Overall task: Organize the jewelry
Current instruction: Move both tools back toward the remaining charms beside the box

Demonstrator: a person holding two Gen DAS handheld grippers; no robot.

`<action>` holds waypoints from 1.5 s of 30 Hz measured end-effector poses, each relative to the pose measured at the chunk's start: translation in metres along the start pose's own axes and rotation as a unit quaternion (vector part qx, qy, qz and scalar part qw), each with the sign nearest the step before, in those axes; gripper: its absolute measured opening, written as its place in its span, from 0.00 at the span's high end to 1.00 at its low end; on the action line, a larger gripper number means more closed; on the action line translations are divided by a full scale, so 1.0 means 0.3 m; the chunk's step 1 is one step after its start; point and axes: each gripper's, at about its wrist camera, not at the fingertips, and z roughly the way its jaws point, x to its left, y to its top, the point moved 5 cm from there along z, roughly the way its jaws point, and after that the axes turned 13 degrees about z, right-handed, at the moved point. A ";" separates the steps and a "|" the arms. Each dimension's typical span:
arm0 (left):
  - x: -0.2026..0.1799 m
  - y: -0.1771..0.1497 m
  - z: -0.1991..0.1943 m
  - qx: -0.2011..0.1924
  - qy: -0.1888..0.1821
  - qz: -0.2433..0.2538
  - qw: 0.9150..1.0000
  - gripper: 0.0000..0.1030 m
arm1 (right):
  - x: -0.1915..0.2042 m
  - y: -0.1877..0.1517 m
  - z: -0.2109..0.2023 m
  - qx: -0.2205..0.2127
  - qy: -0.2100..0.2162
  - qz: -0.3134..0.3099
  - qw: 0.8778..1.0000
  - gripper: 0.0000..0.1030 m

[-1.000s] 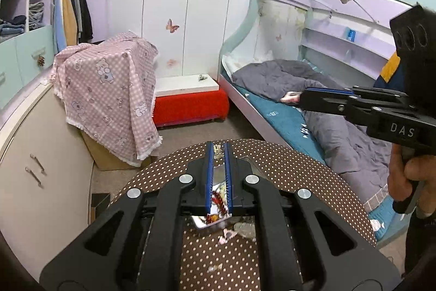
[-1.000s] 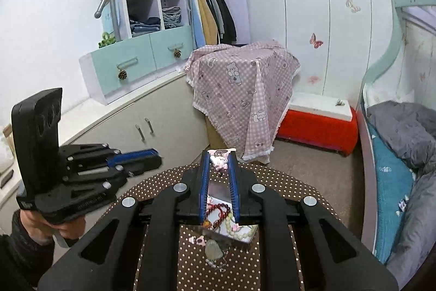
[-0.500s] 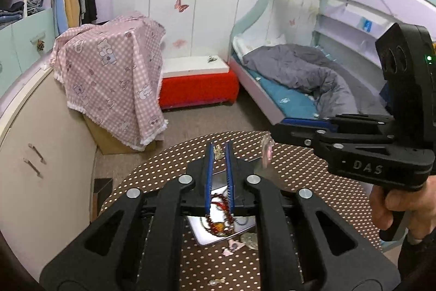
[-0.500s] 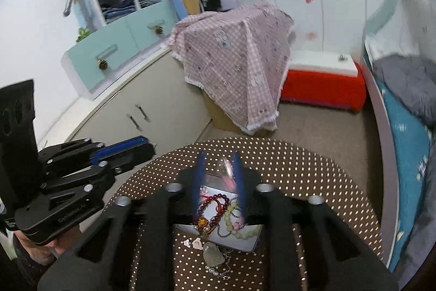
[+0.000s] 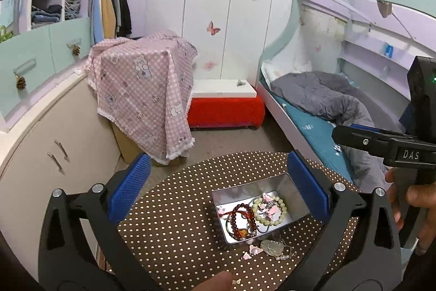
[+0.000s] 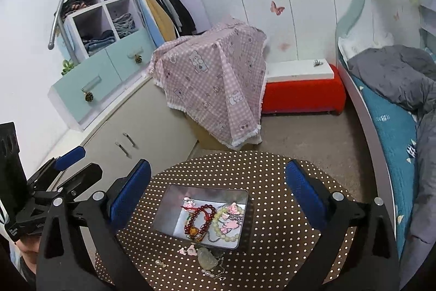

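An open metal tin [image 5: 219, 220] [image 6: 165, 206] sits on a round table with a brown dotted cloth [image 5: 174, 212] [image 6: 275, 212]. In it lie a dark red bead bracelet [image 5: 241, 220] [image 6: 198, 220], a pale green bead bracelet [image 5: 272, 212] [image 6: 226, 227] and pink charms. A pale jade pendant [image 5: 272, 247] [image 6: 207, 257] and small pink pieces [image 5: 254, 250] [image 6: 188, 250] lie loose in front of the tin. My left gripper [image 5: 218, 184] [image 6: 87, 162] and right gripper [image 6: 218, 192] [image 5: 351, 131] hover above the table, jaws opening wide, nothing between them.
Beyond the table stand a box draped in pink checked cloth [image 5: 144, 94], a red bench [image 5: 226, 111] and a bunk bed [image 5: 321, 100] with a grey quilt. A beige cabinet [image 5: 41, 162] runs along the left. A hand [image 5: 417, 198] holds the right gripper.
Both grippers went from shut to wide open. Both views tipped down and shifted, so the tin and its jewelry now show unblocked between the fingers.
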 end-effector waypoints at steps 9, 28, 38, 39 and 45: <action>0.005 0.031 -0.143 -0.039 0.020 -0.010 0.999 0.05 | 0.096 0.006 -0.121 -0.035 0.007 -0.027 0.999 0.08; -0.002 -0.052 -0.342 -0.068 0.046 -0.031 0.996 0.05 | 0.141 -0.111 -0.314 -0.097 -0.008 -0.054 0.994 0.08; 0.002 -0.155 -0.346 -0.045 0.051 -0.042 0.997 0.05 | 0.125 -0.208 -0.340 -0.124 -0.008 -0.081 0.989 0.08; 0.003 -0.165 -0.344 -0.043 0.052 -0.043 0.997 0.05 | 0.118 -0.218 -0.331 -0.117 -0.012 -0.081 0.990 0.08; -0.024 -0.261 -0.302 -0.011 0.055 -0.035 0.998 0.05 | 0.061 -0.299 -0.252 -0.055 -0.029 -0.068 0.996 0.07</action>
